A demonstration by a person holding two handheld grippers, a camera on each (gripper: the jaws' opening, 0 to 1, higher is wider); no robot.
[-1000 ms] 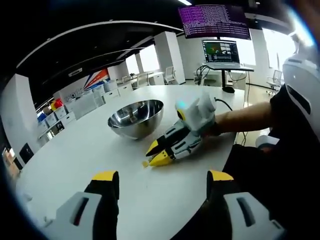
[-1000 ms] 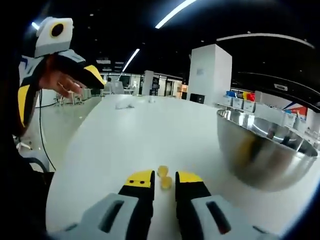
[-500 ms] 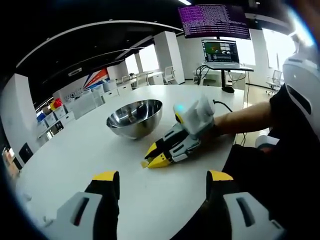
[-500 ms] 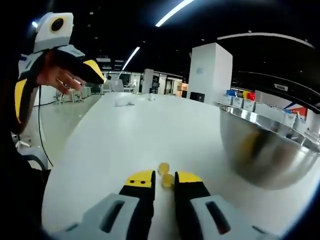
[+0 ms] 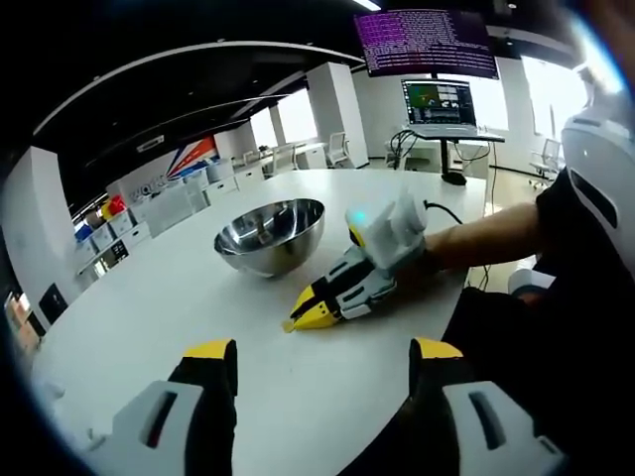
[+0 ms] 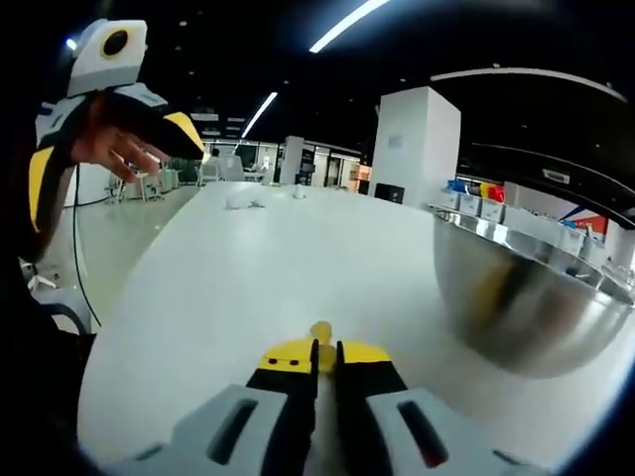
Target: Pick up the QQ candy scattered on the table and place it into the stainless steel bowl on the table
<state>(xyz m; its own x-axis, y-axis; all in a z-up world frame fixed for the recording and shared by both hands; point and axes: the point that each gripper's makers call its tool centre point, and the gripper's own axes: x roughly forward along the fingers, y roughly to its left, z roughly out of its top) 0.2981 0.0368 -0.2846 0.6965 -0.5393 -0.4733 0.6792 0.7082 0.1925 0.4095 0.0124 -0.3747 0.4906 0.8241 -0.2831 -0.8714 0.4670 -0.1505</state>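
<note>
QQ candy (image 6: 320, 331), yellow and small, sits pinched between the nearly closed right tongs (image 6: 326, 352) at lower centre of the right gripper view. Largest is the white desk (image 5: 149, 317), filling the middle of both views. Next, the stainless steel bowl (image 5: 271, 233) stands left of centre. The left tongs (image 5: 322, 349) gape wide at the bottom.

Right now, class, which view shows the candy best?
The right gripper view: the candy sits close up at the right tool's nearly shut tips. In the left gripper view it is a tiny yellow speck at those tips.
</note>
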